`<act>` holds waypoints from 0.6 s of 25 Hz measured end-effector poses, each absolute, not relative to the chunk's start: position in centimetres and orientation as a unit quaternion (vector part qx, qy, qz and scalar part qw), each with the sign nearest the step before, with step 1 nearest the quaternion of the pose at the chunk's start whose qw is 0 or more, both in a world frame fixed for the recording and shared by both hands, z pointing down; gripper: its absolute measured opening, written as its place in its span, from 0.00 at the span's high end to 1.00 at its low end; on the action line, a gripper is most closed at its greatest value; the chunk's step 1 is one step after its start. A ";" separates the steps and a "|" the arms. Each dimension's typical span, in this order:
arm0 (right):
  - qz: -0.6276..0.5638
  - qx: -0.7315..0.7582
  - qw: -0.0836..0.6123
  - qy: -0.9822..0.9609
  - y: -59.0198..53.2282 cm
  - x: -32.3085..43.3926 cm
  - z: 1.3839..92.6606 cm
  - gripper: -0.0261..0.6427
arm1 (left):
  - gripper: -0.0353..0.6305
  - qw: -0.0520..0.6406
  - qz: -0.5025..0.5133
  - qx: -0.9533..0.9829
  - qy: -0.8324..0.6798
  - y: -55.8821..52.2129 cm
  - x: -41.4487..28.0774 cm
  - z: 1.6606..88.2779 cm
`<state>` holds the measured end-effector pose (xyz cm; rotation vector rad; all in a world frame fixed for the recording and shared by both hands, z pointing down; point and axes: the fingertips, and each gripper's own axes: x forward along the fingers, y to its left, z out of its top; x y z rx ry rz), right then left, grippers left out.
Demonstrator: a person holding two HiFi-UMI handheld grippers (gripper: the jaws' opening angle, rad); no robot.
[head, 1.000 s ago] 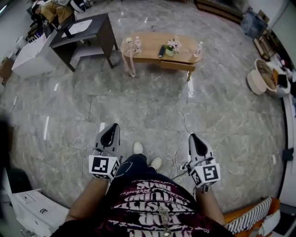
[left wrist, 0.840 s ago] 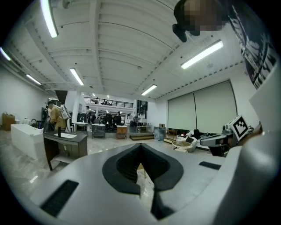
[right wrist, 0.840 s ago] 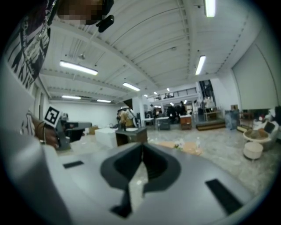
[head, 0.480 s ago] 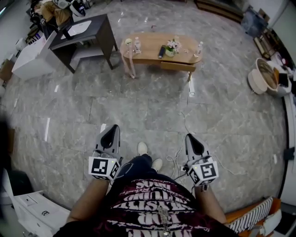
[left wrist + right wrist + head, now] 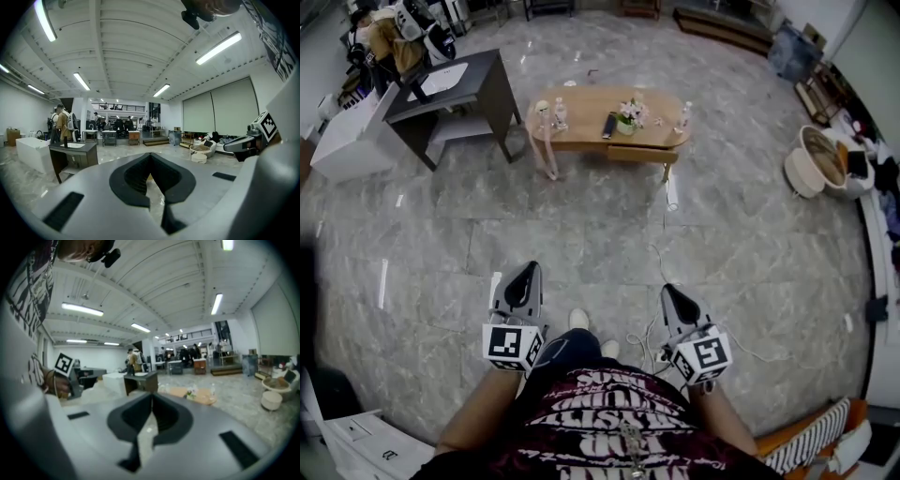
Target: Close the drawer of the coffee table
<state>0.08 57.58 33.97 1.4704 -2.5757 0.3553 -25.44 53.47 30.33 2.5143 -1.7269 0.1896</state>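
**Item 1.** Left gripper (image 5: 527,270), lower left of centre in the head view. In its own view the jaws are seen pressed together, with nothing between them.

**Item 2.** Right gripper (image 5: 667,291), lower right of centre. Its jaws are likewise drawn together and empty. Both grippers are pointed toward the top of the frame, over a grey marble floor (image 5: 581,225).

**Item 3.** Coffee table (image 5: 581,101), oval, light wood, upper centre, well apart from both grippers.
- The drawer (image 5: 641,153) is set under the near edge, right of the table's middle. It is seen projecting past the tabletop.
- Two bottles (image 5: 561,113), a dark remote (image 5: 608,124) and a small flower pot (image 5: 627,115) are carried on the top.

**Item 4.** Dark desk (image 5: 478,70), upper left.

**Item 5.** Round pale basket (image 5: 806,169), right edge.
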 end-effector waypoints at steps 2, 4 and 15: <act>0.122 0.496 0.080 -0.856 56.8 0.5 34.2 0.91 | 0.91 0.044 0.063 0.825 -0.560 52.5 -25.1 30.5; 0.127 0.503 0.080 -0.851 55.8 0.9 34.5 0.91 | 0.91 0.047 0.064 0.827 -0.556 51.3 -24.9 30.8; 0.132 0.531 0.088 -0.832 48.6 -0.4 33.5 0.91 | 0.91 0.052 0.062 0.843 -0.532 42.6 -26.2 31.1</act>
